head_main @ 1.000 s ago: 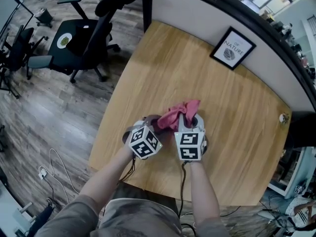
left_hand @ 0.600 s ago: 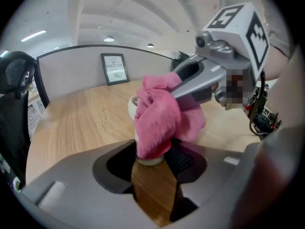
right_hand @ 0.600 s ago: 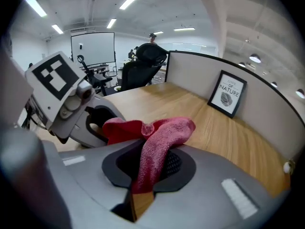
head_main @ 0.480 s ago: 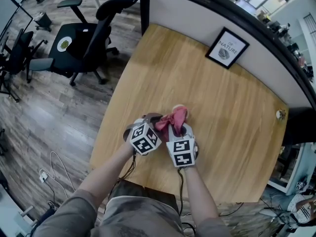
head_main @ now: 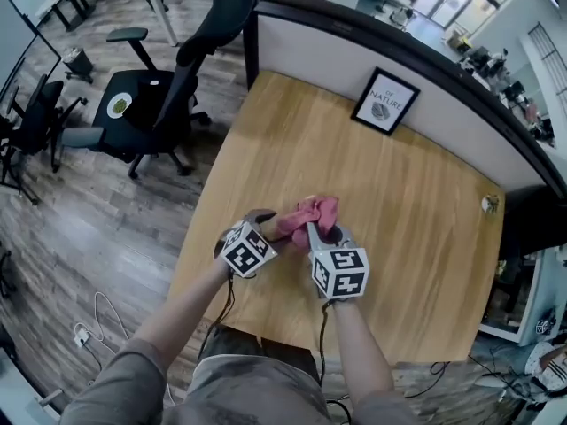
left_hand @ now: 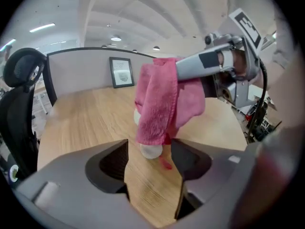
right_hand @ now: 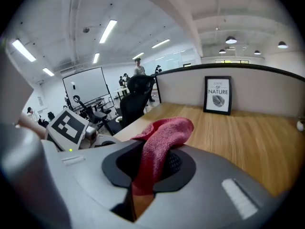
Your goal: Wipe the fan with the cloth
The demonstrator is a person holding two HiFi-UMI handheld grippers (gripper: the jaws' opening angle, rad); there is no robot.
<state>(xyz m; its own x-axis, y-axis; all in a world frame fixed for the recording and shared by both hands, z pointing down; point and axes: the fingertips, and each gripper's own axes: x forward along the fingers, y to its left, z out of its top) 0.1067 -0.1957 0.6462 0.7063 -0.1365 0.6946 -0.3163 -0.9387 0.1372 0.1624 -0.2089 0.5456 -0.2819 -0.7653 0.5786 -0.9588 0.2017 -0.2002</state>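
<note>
The left gripper (left_hand: 150, 163) and right gripper (right_hand: 143, 175) are smooth grey plastic with dark recesses behind the jaws. At lower centre of the head view, each carries a white cube (head_main: 245, 249) with black square markers. Thin black cables (head_main: 323, 330) hang beneath. The person wears short taupe sleeves (head_main: 133, 374).

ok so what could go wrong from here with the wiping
1. The left tool has its jaws apart, with the white fan loose at their tips, so a wipe could push or tip it.
2. The cloth drapes over the fan right above those jaws; closing them now might trap a fold.
3. The right tool pinches only a narrow bunch of cloth, which may slip out under a pull.
</note>
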